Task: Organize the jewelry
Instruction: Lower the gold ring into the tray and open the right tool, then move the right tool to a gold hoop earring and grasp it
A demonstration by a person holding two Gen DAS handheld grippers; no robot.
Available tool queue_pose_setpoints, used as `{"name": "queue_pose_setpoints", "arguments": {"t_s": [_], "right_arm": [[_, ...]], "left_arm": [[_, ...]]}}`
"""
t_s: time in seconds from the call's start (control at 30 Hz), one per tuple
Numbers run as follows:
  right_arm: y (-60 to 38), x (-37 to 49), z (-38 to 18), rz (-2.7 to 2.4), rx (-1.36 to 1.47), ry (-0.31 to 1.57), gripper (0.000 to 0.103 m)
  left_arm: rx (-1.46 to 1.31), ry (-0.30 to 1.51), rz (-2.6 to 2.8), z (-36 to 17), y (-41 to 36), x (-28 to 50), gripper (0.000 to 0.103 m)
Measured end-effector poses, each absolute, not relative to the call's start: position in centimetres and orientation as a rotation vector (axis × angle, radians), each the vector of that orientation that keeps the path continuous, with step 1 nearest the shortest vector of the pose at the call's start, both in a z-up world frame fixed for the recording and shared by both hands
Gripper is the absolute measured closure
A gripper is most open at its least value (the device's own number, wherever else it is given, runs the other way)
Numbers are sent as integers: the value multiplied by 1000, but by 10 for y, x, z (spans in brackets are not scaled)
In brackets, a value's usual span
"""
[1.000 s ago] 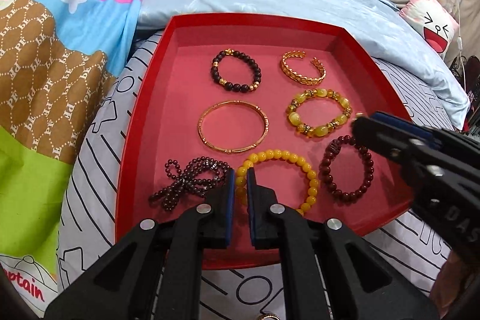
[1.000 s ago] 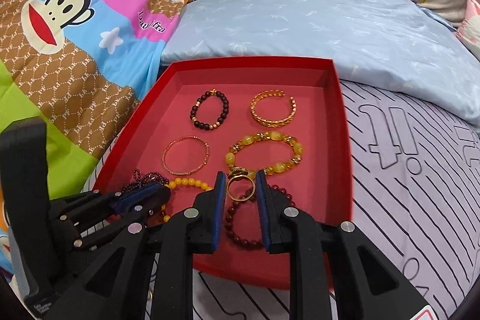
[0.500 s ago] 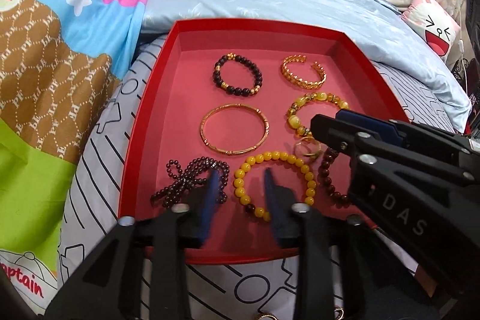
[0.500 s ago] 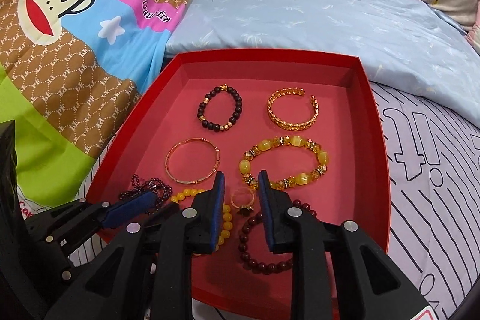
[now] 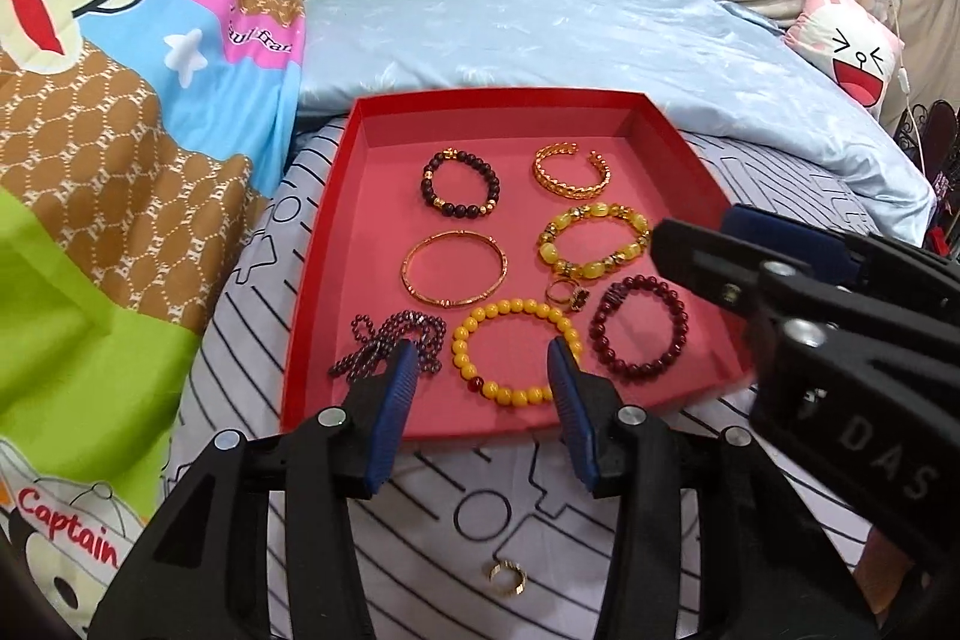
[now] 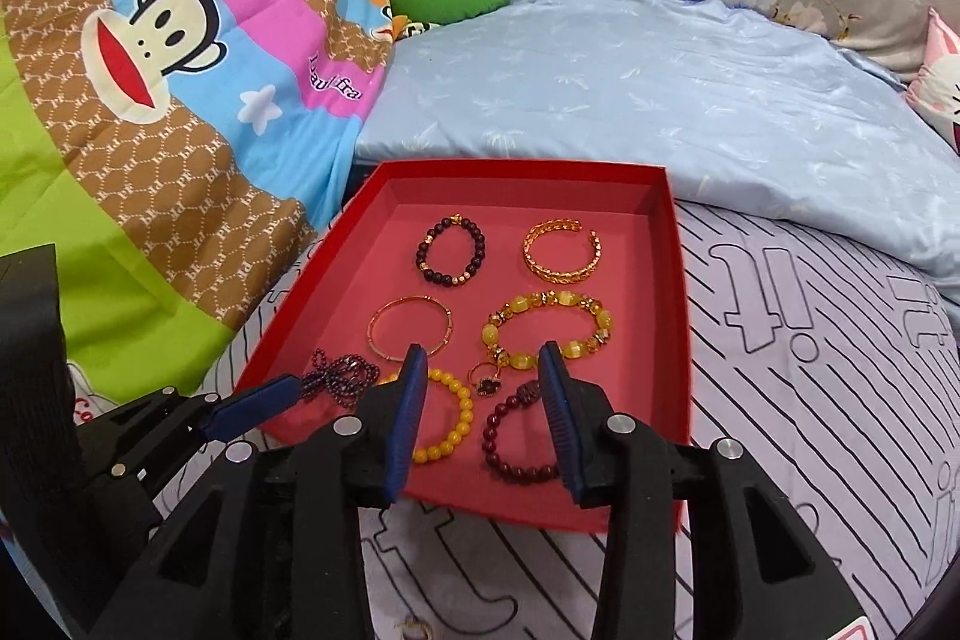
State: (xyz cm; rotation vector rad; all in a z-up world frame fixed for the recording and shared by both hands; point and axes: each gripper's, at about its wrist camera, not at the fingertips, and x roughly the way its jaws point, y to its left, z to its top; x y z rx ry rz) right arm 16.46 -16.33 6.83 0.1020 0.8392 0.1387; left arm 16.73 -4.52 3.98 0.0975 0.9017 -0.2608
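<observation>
Holding our left gripper [image 5: 483, 358] and right gripper [image 6: 483, 361] with jaws apart and empty above the red tray [image 5: 336, 244] on the bed, we see the small ring [image 5: 567, 293] lying between the bracelets inside it.

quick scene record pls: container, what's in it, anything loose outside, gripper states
container: shallow red cardboard tray on striped bedsheet
inside: six bracelets, dark beaded necklace, small gold ring with dark stone
ring position: between yellow round-bead bracelet and dark red bead bracelet
outside: small gold ring on the sheet, near side of tray
left hand-held gripper: open, empty
right hand-held gripper: open, empty
</observation>
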Motion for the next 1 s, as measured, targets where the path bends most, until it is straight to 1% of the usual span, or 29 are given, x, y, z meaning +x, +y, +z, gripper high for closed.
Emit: {"name": "queue_pose_setpoints", "arguments": {"t_s": [0.23,0.37,0.5,0.57,1.0], "right_arm": [[-168,131,74,133,123,838,63],[-166,114,73,139,124,844,63],[-163,100,71,147,130,849,62],[-163,94,70,149,134,852,62],[-165,67,56,130,130,883,62]], "left_arm": [[95,890,-249,51,-40,143,59],[93,882,-235,55,-36,131,53],[104,883,-218,55,-32,118,51],[107,885,-210,53,-29,113,49],[102,928,-175,37,-15,92,48]]}}
